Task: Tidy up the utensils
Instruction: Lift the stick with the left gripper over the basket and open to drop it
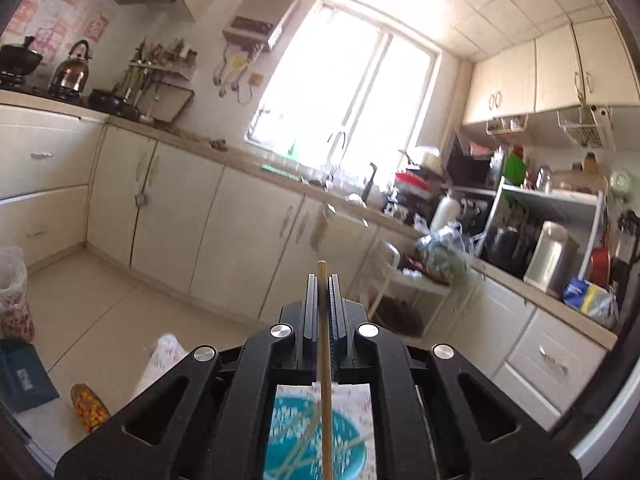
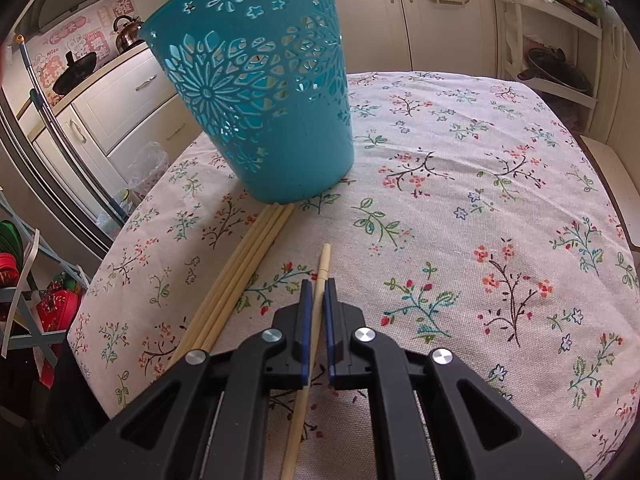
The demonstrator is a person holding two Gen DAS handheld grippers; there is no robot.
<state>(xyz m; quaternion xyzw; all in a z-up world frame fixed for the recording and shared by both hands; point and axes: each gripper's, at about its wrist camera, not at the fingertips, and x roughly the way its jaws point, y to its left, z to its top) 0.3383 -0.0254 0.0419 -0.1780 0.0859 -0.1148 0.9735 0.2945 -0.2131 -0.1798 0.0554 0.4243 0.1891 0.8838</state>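
Chopsticks are split between both claws, the bench and the basket. The left claw [image 1: 322, 280] is clamped narrow on one wooden chopstick [image 1: 325, 352], which stands upright between its fingers with its tip poking above them; through the gap low in the left wrist view, the teal basket [image 1: 348, 432] sits directly below with several chopsticks already lying inside. The right claw [image 2: 317, 286] is low over the bench [image 2: 460, 208], covered with a floral cloth, with its jaws close around a single chopstick [image 2: 320, 280] that runs forward past the fingertips. Just to its left, a bundle of chopsticks [image 2: 240, 276] lies on the cloth, its far ends touching the foot of the teal basket [image 2: 272, 92], which stands upright.
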